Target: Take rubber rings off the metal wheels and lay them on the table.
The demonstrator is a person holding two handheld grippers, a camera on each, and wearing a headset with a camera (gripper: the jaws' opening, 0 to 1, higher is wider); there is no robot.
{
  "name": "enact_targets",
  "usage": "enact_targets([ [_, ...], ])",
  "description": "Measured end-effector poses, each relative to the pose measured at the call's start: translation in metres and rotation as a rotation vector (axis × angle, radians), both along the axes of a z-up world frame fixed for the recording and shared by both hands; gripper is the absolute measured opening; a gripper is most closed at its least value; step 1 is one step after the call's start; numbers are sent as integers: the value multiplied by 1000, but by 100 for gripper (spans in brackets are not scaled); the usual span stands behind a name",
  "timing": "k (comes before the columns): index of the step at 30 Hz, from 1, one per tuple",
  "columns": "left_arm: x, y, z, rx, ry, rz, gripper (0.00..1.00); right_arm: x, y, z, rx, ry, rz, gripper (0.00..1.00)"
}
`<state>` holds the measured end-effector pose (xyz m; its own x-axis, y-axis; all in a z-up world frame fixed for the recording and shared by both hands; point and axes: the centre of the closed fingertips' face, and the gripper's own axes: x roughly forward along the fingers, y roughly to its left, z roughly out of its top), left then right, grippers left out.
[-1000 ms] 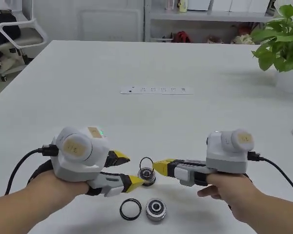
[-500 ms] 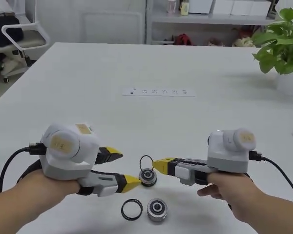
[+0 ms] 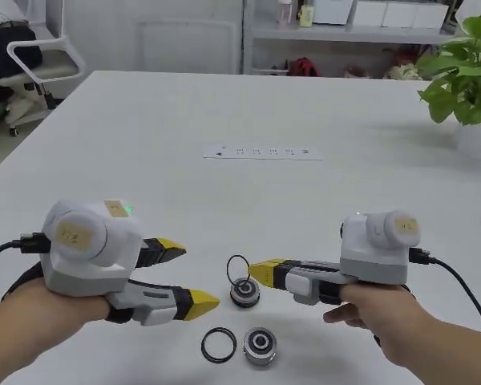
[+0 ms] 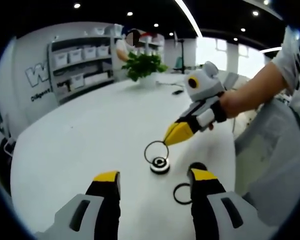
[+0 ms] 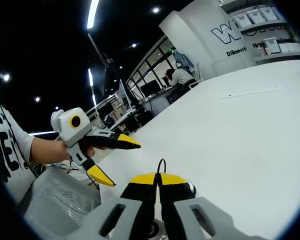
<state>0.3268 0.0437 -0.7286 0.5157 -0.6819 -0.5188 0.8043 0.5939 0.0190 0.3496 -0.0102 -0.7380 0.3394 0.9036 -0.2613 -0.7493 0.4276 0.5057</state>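
Note:
A small metal wheel [image 3: 244, 293] sits on the white table [image 3: 248, 200] between the grippers. A thin black rubber ring [image 3: 239, 267] stands up from it, and my right gripper [image 3: 256, 273] is shut on the ring's upper right edge. The same ring [image 4: 156, 150] and wheel [image 4: 160, 165] lie ahead in the left gripper view, and the ring [image 5: 161, 165] rises from the shut right gripper [image 5: 157, 179]. My left gripper [image 3: 186, 277] is open, left of the wheel and apart from it. Nearer me lie a second wheel [image 3: 259, 345] and a loose ring [image 3: 218, 345].
A white power strip [image 3: 263, 152] lies flat at mid table. A potted plant [image 3: 465, 72] stands at the far right corner. An office chair [image 3: 40, 60] and shelves are beyond the table's far edge. Cables trail from both grippers toward me.
My left gripper has drawn back to the left, away from the wheel it was touching. The right gripper has stayed shut on the ring.

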Motion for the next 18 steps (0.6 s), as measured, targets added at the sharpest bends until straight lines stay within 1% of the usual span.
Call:
enact_targets([
  [8,-5,1,6,-9,-7,0,60,-3,4,4,2,-4,14,0],
  [13,-11,2,8,5,-17,-10,62,-6,6,5,1,-7,23,0],
  [18,-14,7,10,12,-22,-12,63,-9,9,6,-1,-7,38,0],
])
